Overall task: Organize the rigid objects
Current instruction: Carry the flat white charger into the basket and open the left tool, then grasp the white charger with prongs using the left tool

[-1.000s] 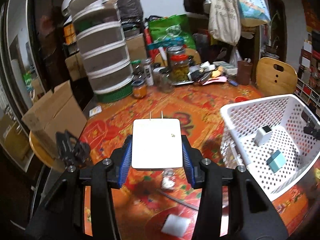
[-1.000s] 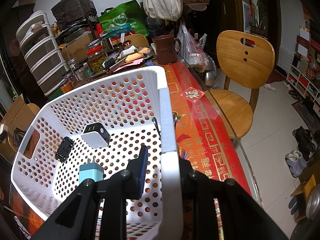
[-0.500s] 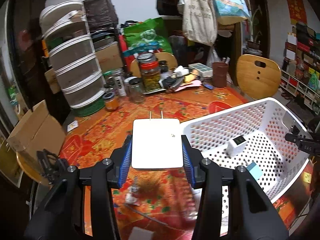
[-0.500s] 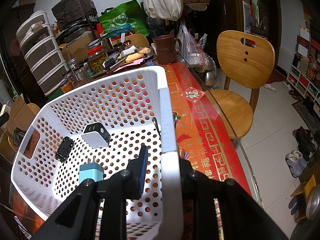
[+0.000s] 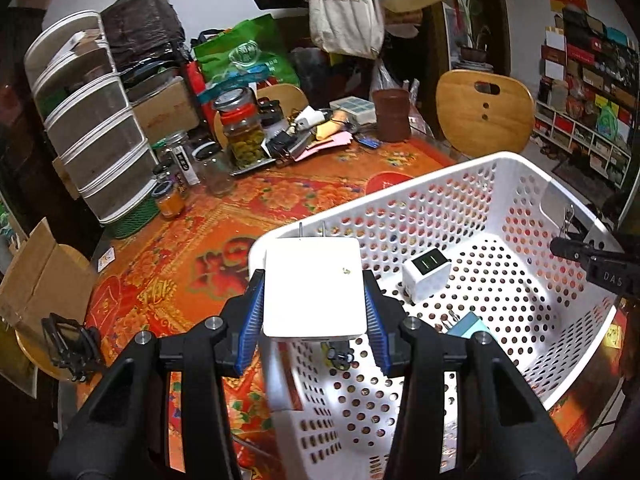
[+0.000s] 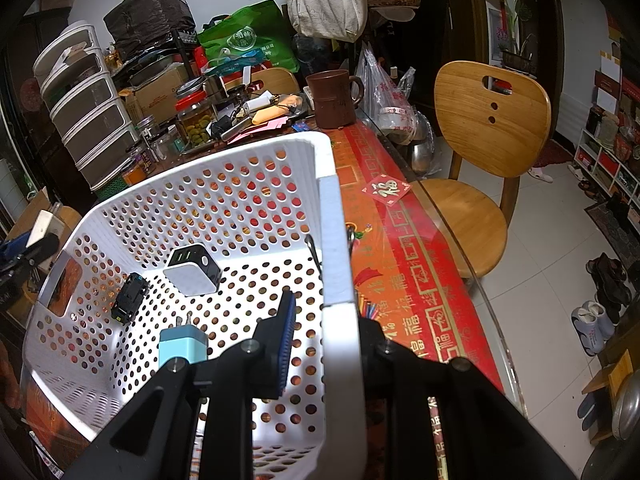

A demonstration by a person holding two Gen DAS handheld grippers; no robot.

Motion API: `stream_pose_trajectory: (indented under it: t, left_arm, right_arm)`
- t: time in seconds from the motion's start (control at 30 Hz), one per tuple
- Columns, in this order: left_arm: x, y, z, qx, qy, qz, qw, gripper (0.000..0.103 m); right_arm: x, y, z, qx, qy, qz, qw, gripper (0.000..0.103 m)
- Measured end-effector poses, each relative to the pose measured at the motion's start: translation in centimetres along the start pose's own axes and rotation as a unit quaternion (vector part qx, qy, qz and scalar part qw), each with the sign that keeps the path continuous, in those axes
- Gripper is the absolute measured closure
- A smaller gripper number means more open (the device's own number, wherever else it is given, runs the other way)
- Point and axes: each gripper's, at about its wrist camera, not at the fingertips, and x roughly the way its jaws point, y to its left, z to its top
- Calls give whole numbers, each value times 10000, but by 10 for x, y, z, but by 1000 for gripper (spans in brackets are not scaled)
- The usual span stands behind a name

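My left hand-held gripper point(image 5: 314, 320) pinches the flat white charger point(image 5: 313, 286) over the white basket point(image 5: 460, 168) rim, my right hand-held gripper point(image 6: 322, 336) clamps its wall; next, I lower, then release inside.

Perforated glossy white plastic basket point(image 5: 460, 172); smooth matt white plastic charger point(image 5: 314, 288).

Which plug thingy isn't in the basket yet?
The flat white charger, pinched in the left gripper above the basket rim. The black-faced cube and the blue one lie inside.
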Motion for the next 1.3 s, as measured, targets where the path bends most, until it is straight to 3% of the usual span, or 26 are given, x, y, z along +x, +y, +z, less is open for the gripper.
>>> stream_pose_trajectory:
  t: [0.6, 0.67, 0.7, 0.73, 0.9, 1.03, 1.2, 1.3]
  left_arm:
    - [18, -30, -5, 256, 218, -166, 9993, 60]
    - [17, -30, -6, 290, 176, -236, 9991, 45]
    - [14, -28, -7, 301, 82, -199, 9993, 22]
    - [10, -26, -7, 300, -1, -161, 9994, 9]
    - [-24, 16, -11, -224, -371, -257, 9987, 8]
    - [-51, 78, -40, -850, -456, -15, 9953, 1]
    - [-43, 144, -115, -1578, 119, 169, 9872, 1]
    - [-22, 164, -169, -2018, 573, -2, 9778, 1]
  right_arm:
    - [0, 1, 1, -17, 19, -6, 10000, 82]
    - [0, 1, 1, -13, 21, -6, 10000, 82]
    - [0, 2, 1, -15, 24, -9, 10000, 82]
    - [0, 1, 1, -14, 19, -5, 10000, 82]
    - [1, 1, 0, -15, 16, 6, 10000, 82]
    - [1, 1, -1, -31, 17, 16, 10000, 82]
    - [2, 0, 0, -13, 15, 21, 10000, 82]
    - [2, -1, 0, -10, 15, 24, 10000, 82]
